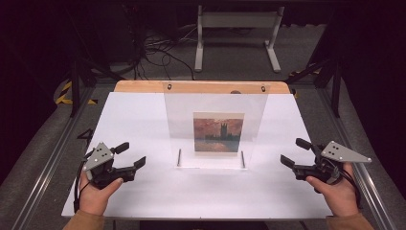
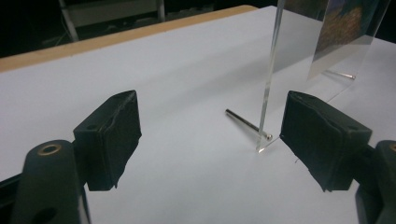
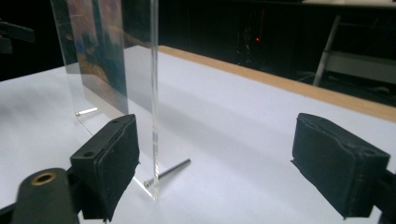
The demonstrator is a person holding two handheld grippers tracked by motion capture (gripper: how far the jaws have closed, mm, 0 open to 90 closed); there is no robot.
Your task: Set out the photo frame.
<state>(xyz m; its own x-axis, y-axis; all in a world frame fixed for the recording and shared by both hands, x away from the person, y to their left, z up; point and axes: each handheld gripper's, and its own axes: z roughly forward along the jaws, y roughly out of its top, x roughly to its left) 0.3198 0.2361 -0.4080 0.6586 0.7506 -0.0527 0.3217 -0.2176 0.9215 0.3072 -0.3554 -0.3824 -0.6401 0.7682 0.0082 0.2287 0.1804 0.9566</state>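
Hands: two bare hands with tan sleeves at the near edge of the surface [image 1: 143, 201], each holding a gripper.
Left gripper [image 1: 130, 155]: left of the acrylic stand [image 1: 215, 103], well apart from it, jaws spread wide with nothing between them; from its own camera [image 2: 210, 135] the stand's near edge rises between the pads.
Right gripper [image 1: 295, 152]: right of the stand, apart from it, jaws likewise gaping and empty [image 3: 215, 163].
Acrylic stand: upright in the middle of the surface, a clear sheet with two dark screws at its top corners.
Picture [image 1: 218, 132]: a reddish painting of towers over water, set low in the stand.
Metal pins [image 1: 179, 157]: two thin rods through the stand's foot, lying flat.
Surface: white sheet, wooden strip [image 1: 139, 86] behind the stand.
Room: dark; cables [image 1: 158, 50] and a white frame [image 1: 237, 33] on the grey floor beyond the stand.
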